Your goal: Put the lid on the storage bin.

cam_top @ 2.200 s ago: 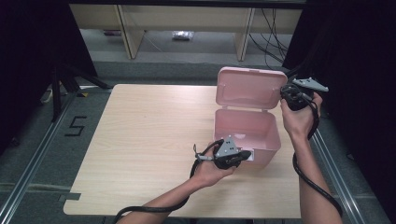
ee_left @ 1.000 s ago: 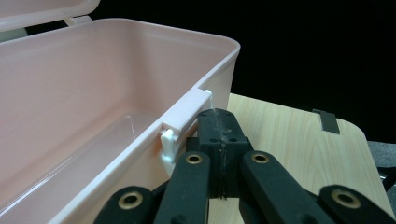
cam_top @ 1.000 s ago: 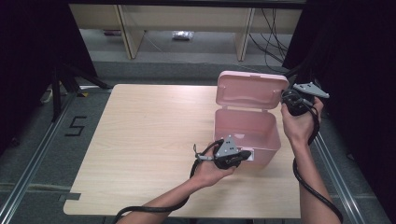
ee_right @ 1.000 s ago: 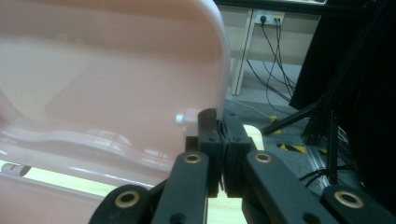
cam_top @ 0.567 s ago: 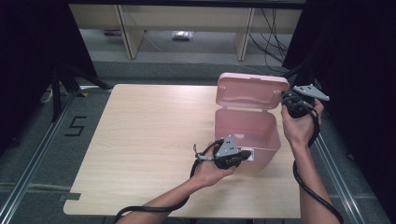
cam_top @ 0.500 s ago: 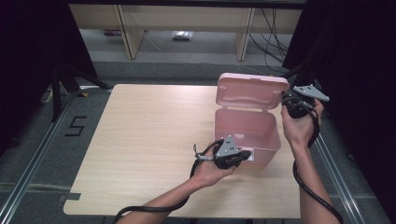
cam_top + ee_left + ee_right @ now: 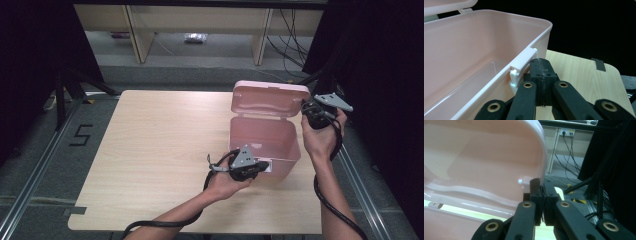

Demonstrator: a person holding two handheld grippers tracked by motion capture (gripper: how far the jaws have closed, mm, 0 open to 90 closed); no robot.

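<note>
Pink box [image 7: 264, 141] on right half of table [image 7: 160, 150], lid [image 7: 270, 99] raised. High view: left gripper [image 7: 261, 167] at box front wall, right gripper [image 7: 306, 106] at lid's right edge. Left gripper view: jaws clenched, nothing between, beside white latch [image 7: 517, 72]. Right gripper view: jaws clamped together against lid rim [image 7: 541, 152].

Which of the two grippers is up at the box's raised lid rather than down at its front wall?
The right gripper, at the lid's right edge. The left gripper sits low against the pink box's front wall by the white latch.
</note>
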